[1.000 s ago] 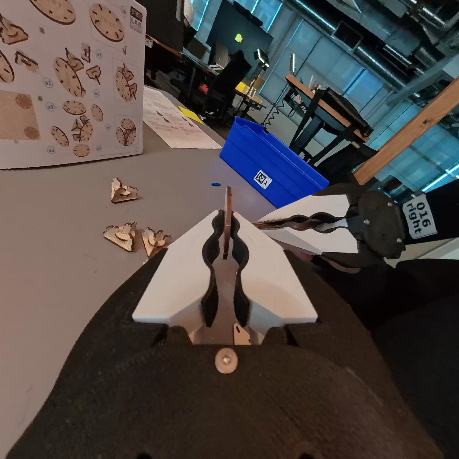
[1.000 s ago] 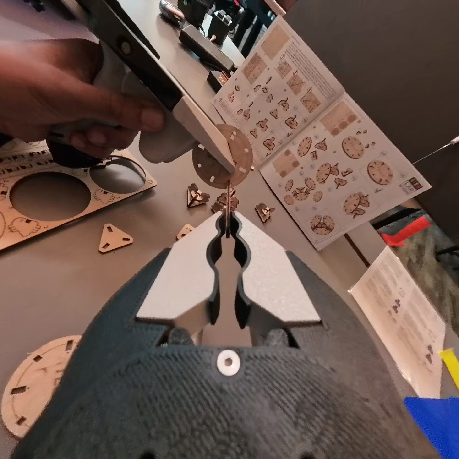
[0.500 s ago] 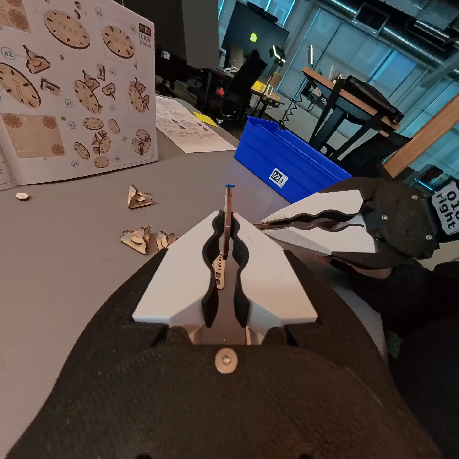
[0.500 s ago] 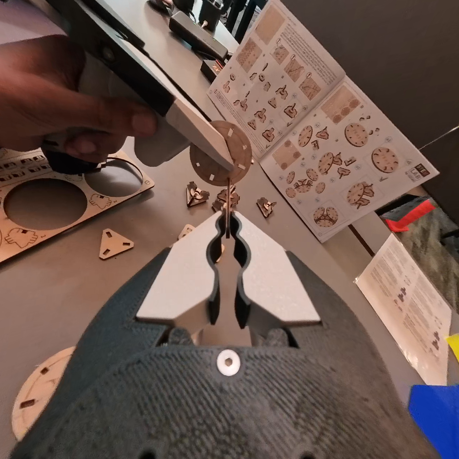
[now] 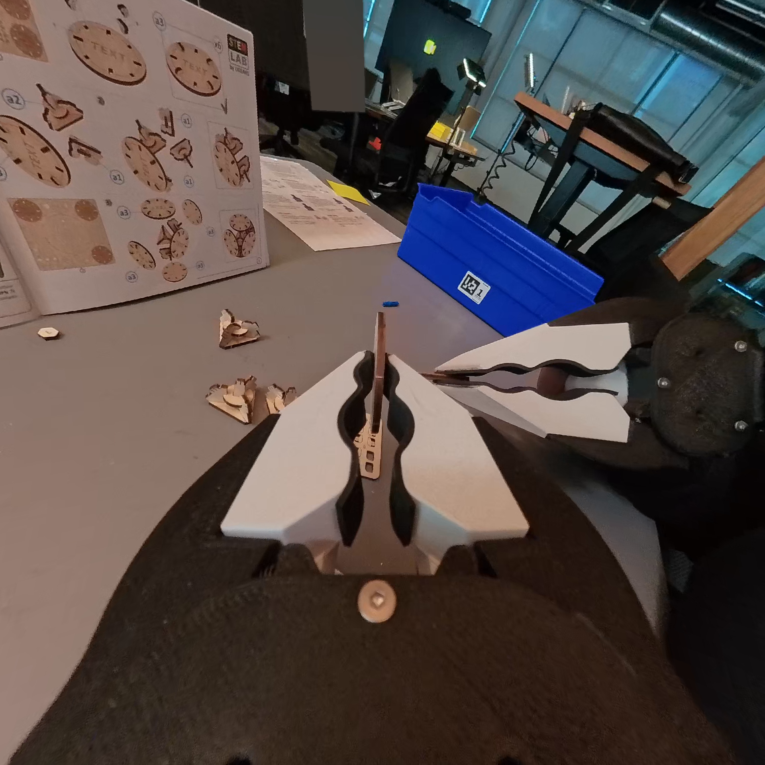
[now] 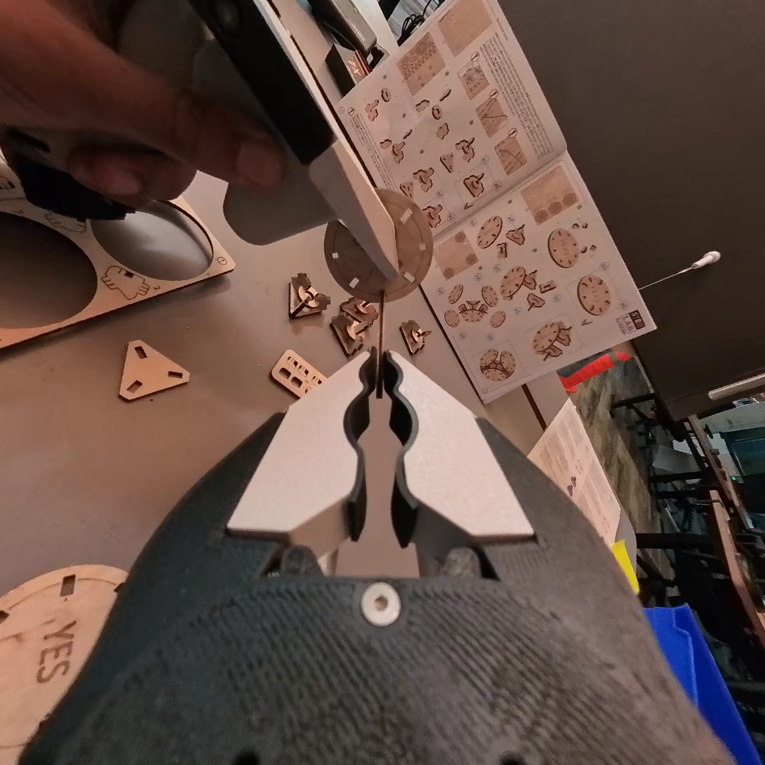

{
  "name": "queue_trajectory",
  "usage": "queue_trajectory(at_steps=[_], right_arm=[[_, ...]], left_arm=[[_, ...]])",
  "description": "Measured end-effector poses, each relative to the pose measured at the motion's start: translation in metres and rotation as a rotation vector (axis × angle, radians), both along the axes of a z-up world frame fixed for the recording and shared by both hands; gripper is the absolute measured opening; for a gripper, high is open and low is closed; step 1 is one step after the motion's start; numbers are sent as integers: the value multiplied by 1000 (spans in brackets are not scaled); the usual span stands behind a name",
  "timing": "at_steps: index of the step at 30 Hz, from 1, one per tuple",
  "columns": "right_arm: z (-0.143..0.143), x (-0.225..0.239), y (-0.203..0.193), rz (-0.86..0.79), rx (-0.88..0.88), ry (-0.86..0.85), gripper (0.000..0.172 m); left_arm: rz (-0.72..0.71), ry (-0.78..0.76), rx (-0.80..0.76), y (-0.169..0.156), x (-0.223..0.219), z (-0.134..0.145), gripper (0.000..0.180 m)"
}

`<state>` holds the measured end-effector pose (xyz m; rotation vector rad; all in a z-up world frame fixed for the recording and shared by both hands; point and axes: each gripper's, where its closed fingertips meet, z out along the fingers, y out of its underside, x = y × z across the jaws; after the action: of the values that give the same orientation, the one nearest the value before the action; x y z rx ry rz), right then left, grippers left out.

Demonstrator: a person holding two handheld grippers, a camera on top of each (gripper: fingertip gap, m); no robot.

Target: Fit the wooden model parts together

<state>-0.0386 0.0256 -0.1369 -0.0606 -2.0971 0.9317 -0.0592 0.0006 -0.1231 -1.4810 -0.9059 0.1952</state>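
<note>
My left gripper is shut on a round wooden disc with slots near its rim, held edge-on above the grey table. The disc shows flat-on in the right wrist view, with a left finger lying across it. My right gripper is shut on a thin flat wooden piece, seen edge-on. The piece's far end meets the disc's lower rim. In the left wrist view the right gripper comes in from the right, its tips next to my left fingers.
A person's hand holds the left gripper. Small assembled triangular wooden parts, a flat triangle and a slotted plate lie on the table. An open instruction booklet, a cut-out wooden sheet, a large disc and a blue bin stand around.
Both grippers stay shut on their pieces, with the thin piece against the disc. The left wrist view has turned a little, so the booklet and the bin show more to the right.
</note>
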Motion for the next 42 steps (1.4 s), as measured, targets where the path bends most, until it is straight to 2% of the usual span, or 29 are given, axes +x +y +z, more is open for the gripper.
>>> queue_trajectory(at_steps=[27,42], right_arm=[[-1,-3,1,-24,17,11,1],[-3,-3,-2,-26,11,5,0]], left_arm=[[24,13,-32,2,-2,-2,0],[55,-51,4,2,-3,-9,0]])
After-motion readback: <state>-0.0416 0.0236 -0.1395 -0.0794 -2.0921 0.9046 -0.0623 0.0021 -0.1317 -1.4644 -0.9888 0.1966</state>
